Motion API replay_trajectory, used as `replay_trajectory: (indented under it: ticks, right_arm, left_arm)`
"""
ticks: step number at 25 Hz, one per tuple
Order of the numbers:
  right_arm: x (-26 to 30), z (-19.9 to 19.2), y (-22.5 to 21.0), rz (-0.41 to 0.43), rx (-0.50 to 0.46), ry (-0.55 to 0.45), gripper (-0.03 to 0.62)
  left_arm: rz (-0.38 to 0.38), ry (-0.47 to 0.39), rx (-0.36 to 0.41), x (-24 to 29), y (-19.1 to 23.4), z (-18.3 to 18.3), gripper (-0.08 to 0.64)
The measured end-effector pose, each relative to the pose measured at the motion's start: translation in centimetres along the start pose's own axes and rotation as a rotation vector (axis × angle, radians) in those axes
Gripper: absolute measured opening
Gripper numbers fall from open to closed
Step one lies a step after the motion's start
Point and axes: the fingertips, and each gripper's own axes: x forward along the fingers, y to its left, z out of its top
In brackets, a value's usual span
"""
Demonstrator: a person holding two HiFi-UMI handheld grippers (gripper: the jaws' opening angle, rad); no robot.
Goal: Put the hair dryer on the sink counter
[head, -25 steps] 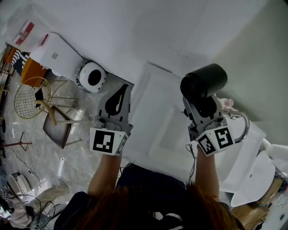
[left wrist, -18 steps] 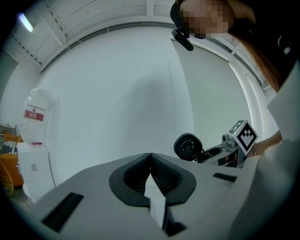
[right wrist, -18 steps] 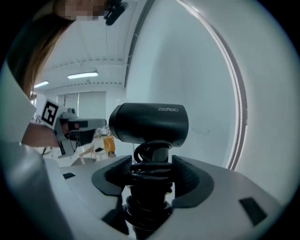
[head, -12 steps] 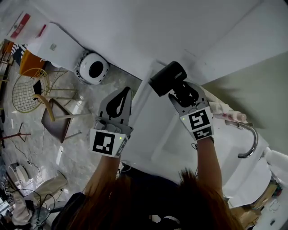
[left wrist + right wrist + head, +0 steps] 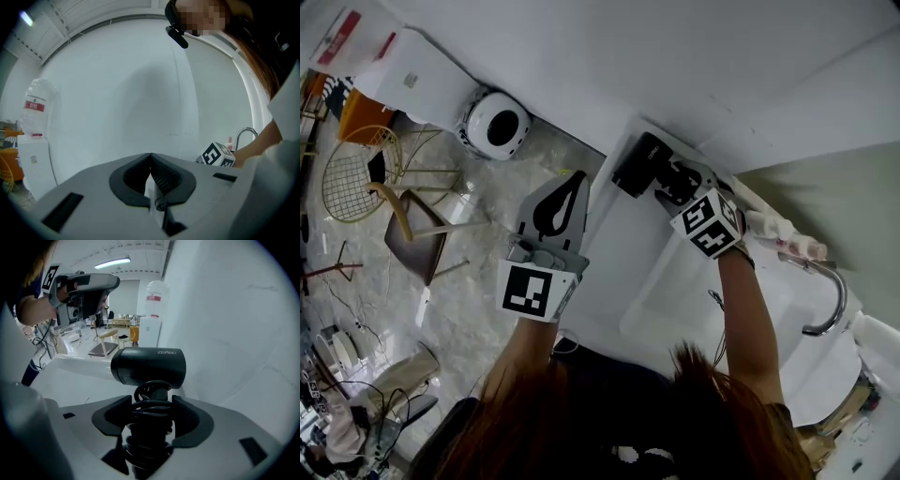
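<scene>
The black hair dryer [image 5: 149, 365], rigid, smooth-shelled and judged top-heavy at the barrel, is clamped by the right gripper [image 5: 671, 184] on its cord-wrapped handle [image 5: 151, 401] over the surface [image 5: 614, 246] left of the sink basin [image 5: 689, 281], while the left gripper [image 5: 150, 174] is seen closed on nothing.

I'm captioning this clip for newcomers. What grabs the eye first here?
The black hair dryer, gripped by its cord-wrapped handle in the right gripper, at the white counter's far corner by the wall. Next, the left gripper, shut and empty, near the counter's left edge.
</scene>
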Motion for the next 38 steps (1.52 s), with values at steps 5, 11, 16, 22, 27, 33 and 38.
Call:
replay_trajectory:
  ticks: [5, 11, 16, 22, 27, 33, 38]
  right_arm:
    - [2.2, -1.1, 0.1, 0.050, -0.048, 0.059, 0.286]
    - [2.8, -1.6, -0.1, 0.031, -0.115, 0.115, 0.292]
    - [3.0, -2.0, -0.1, 0.005, -0.088, 0.132, 0.299]
    - [1.5, -0.8, -0.4, -0.024, -0.025, 0.070, 0.308]
    - [-3.1, 2.4, -1.0, -0.106, 0.053, -0.072, 0.295]
    - [-14.0, 5.5, -3.1, -0.360, 0.348, -0.418, 0.017]
    - [-23.7, 6.4, -2.4, -0.449, 0.478, -0.655, 0.015]
  left_arm:
    - [0.005, 0.015, -0.007, -0.2, 0.0, -0.8, 0.018]
    - [0.012, 0.028, -0.010, -0.6, 0.2, -1.4, 0.018]
    - [0.029, -0.012, -0.046, -0.5, -0.3, -0.4, 0.018]
    - [0.012, -0.002, -0.012, -1.2, -0.9, -0.1, 0.018]
    - [0.000, 0.003, 0.018, -2.1, -1.8, 0.8, 0.018]
    - [0.001, -0.046, 0.041, -3.3, -3.4, 4.0, 0.018]
    - [-0.004, -0.100, 0.078, -4.5, -5.6, 7.1, 0.018]
